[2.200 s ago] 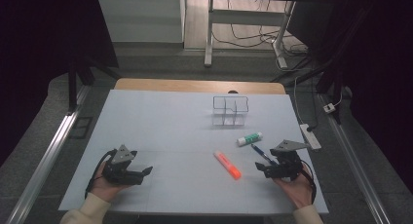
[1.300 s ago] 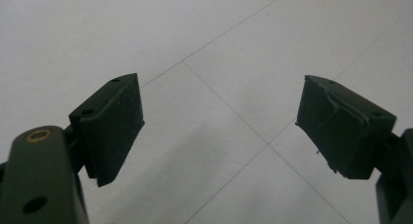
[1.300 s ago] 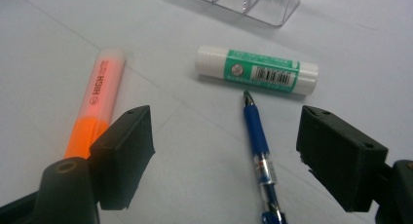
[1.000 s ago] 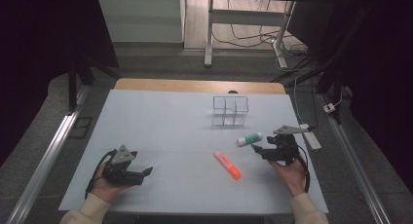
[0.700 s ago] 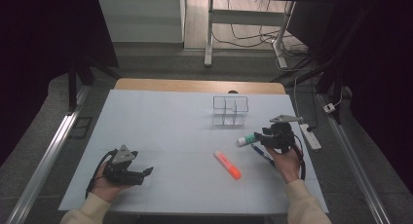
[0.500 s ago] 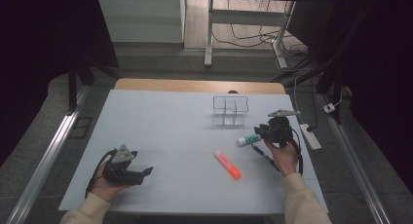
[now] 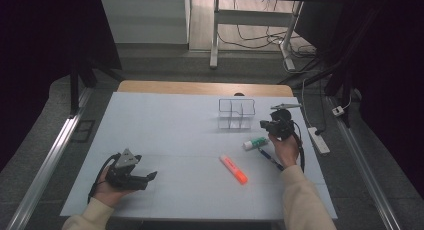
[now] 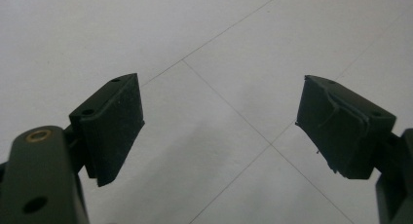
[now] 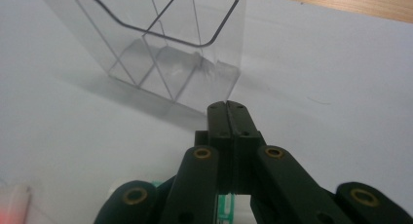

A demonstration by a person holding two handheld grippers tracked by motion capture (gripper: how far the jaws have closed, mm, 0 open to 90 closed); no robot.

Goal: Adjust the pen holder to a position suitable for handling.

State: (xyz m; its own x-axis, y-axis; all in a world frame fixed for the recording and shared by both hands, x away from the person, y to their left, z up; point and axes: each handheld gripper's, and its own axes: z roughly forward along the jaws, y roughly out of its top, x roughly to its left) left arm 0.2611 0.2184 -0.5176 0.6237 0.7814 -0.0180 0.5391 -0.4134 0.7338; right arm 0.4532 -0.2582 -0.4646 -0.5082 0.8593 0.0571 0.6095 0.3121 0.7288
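Clear plastic organizer point(image 7: 236, 113) near the table's point(image 7: 165, 135) far edge now has the right tool point(image 7: 267, 125), jaws shut and empty, risen beside it from the near-right pens, perhaps to nudge it, while the left tool point(image 7: 148, 177) rests open

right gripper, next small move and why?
Probably open the right gripper: its jaws are pressed shut on nothing, near the clear organizer. The green-capped tube lies on the table beside the hand, so opening comes before any grasp.
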